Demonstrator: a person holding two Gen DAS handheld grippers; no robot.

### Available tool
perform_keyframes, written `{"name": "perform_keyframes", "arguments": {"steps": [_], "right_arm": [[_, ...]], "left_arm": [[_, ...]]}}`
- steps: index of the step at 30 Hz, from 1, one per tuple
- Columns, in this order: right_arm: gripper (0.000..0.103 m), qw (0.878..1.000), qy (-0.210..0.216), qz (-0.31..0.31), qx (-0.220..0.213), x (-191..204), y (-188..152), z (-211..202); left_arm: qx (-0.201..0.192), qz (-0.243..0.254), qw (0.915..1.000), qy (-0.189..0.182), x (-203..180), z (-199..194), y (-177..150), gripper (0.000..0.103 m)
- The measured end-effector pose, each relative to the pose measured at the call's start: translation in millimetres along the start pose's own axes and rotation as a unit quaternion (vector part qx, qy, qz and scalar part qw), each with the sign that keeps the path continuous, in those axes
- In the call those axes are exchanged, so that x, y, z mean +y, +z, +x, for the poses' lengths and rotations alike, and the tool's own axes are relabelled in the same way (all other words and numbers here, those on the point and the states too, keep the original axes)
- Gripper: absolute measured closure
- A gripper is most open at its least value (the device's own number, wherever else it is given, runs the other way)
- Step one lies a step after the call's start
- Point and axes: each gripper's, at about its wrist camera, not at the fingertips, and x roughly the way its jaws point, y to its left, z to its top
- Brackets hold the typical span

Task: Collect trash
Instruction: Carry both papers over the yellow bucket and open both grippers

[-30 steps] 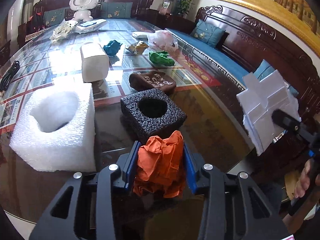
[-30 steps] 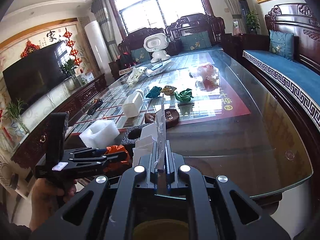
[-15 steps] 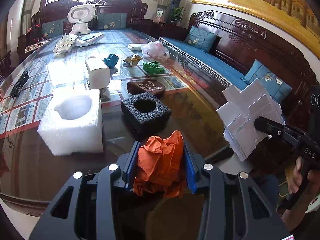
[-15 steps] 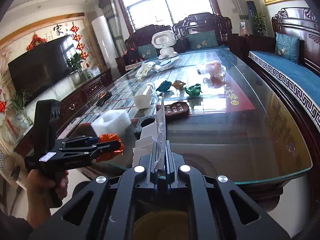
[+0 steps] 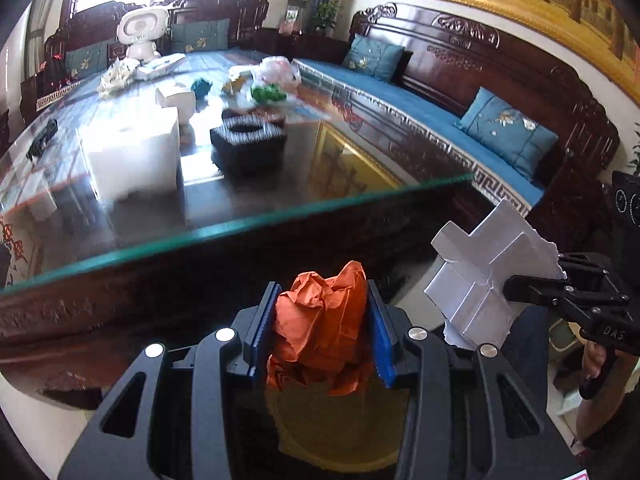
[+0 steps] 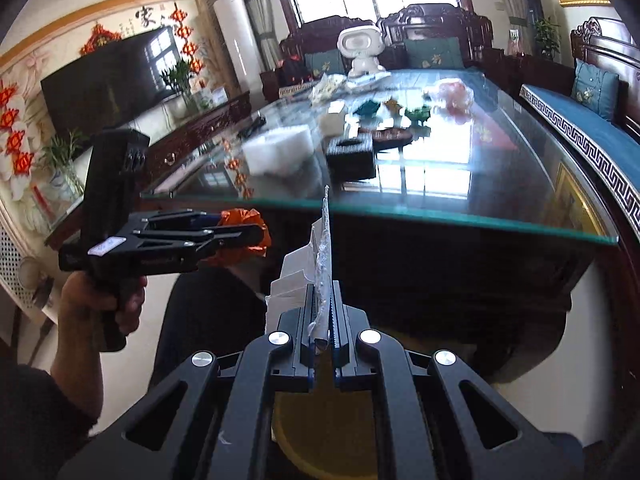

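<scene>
A glass-topped table [image 5: 280, 216] was observed ahead, its near edge running across both views. On its far half lay uncollected items: a white foam block [image 5: 134, 160] at left, a black foam block [image 5: 248, 142] to its right, and, farther off, a green wad [image 5: 268, 94] and a pink bag [image 5: 276, 72]. A white robot toy [image 5: 140, 34] stood at the far end.

Both grippers were held off the table, near its edge and below the glass. The left gripper [image 5: 320, 320] was found closed on crumpled orange paper [image 5: 320, 332], the wad filling the gap between the blue pads [image 5: 262, 320]. The right gripper [image 6: 324, 320] was found closed nearly flat on a white card piece [image 5: 488, 276], held edge-on between its jaws and rising above them.

The step in hand was judged to be carriage of two picked items away from the table to a bin. No bin was visible in either view. The next move would call for locating it, lowering each gripper over its mouth, and opening the jaws in turn. The light paper might cling to the pads.
</scene>
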Motion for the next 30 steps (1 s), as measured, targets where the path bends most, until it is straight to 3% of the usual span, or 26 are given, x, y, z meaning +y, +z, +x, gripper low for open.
{"name": "perform_keyframes", "arguments": {"steps": [16, 22, 23, 26, 30], "right_arm": [[0.097, 0.991, -0.024, 0.05, 0.125, -8.9, -97.8, 55.4], [0.094, 0.985, -0.05, 0.048, 0.159, -17.4, -106.5, 75.3], [0.089, 0.984, -0.054, 0.048, 0.163, -18.3, -108.3, 77.6], [0.08, 0.984, -0.049, 0.063, 0.16, -24.6, -109.6, 81.1], [0.08, 0.984, -0.049, 0.076, 0.152, -33.5, -110.1, 79.8]], "left_arm": [[0.126, -0.005, 0.9918, -0.019, -12.0, 68.7, -88.3, 0.06], [0.151, -0.005, 0.9879, -0.034, -13.3, 86.8, -96.1, 0.06], [0.155, -0.006, 0.9873, -0.035, -15.3, 90.0, -96.5, 0.06], [0.163, -0.005, 0.9858, -0.04, -15.2, 95.8, -97.8, 0.06], [0.17, 0.0, 0.9845, -0.042, -20.7, 103.0, -99.6, 0.06]]}}
